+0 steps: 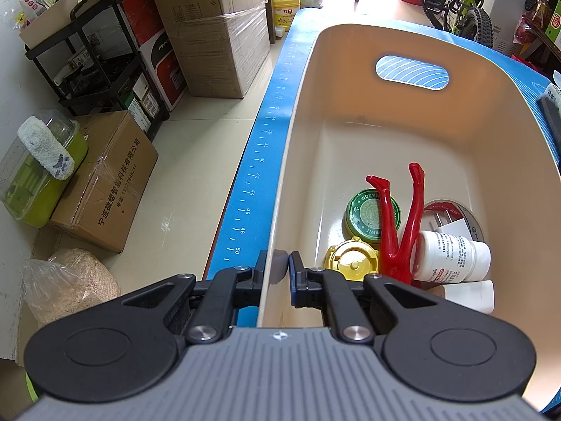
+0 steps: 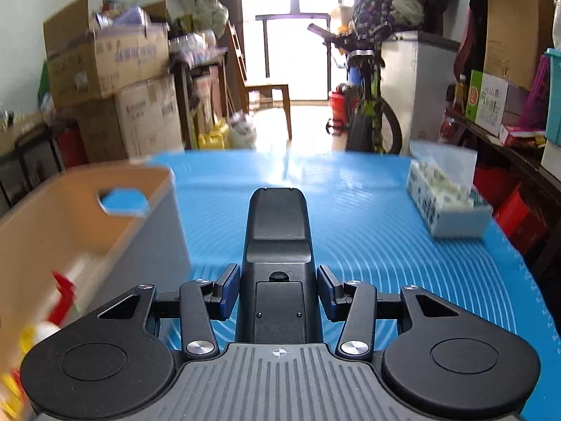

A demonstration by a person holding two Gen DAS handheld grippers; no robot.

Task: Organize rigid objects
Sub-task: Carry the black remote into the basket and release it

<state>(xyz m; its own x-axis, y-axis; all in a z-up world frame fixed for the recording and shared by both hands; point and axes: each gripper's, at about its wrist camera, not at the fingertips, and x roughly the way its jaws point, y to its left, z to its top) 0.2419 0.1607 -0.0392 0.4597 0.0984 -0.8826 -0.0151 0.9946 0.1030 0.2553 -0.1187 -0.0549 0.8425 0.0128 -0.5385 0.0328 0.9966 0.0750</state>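
A beige plastic bin (image 1: pixel 350 70) stands on the blue mat (image 1: pixel 259 161). My left gripper (image 1: pixel 278 267) is shut on the bin's near-left wall, one finger outside and one inside. In the bin lie a green tin (image 1: pixel 368 215), a red leg-shaped piece (image 1: pixel 403 231), a white pill bottle (image 1: pixel 452 256), a gold lid (image 1: pixel 350 263) and a tape roll (image 1: pixel 471 215). My right gripper (image 2: pixel 278 291) is shut on a black plastic device (image 2: pixel 278 231) with a battery cover, held above the mat (image 2: pixel 368 210), right of the bin (image 2: pixel 87 217).
A tissue box (image 2: pixel 445 203) sits at the mat's right side. Cardboard boxes (image 1: pixel 210 28) and a black trolley (image 1: pixel 94 59) crowd the floor left of the table. A bicycle (image 2: pixel 368 105) and a chair (image 2: pixel 266 94) stand beyond the far edge.
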